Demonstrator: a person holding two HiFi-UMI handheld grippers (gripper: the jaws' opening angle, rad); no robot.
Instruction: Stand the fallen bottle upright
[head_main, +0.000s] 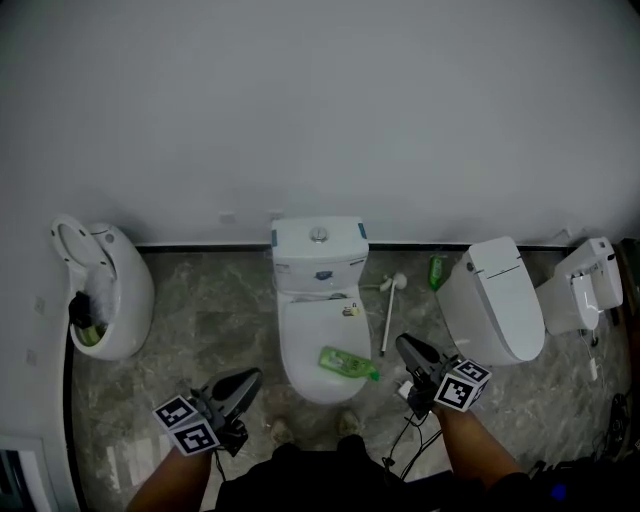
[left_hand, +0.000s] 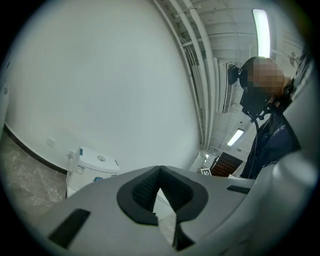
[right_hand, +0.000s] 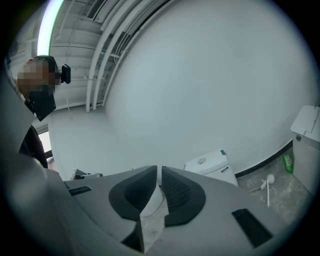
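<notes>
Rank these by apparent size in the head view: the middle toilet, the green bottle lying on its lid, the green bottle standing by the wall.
1. Middle toilet
2. Lying green bottle
3. Standing green bottle, though it is farther away, so true size is unsure.

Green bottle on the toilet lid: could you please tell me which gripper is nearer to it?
Right. The right gripper is just to the right of the bottle. The left gripper is farther off, beyond the left edge of the toilet.
</notes>
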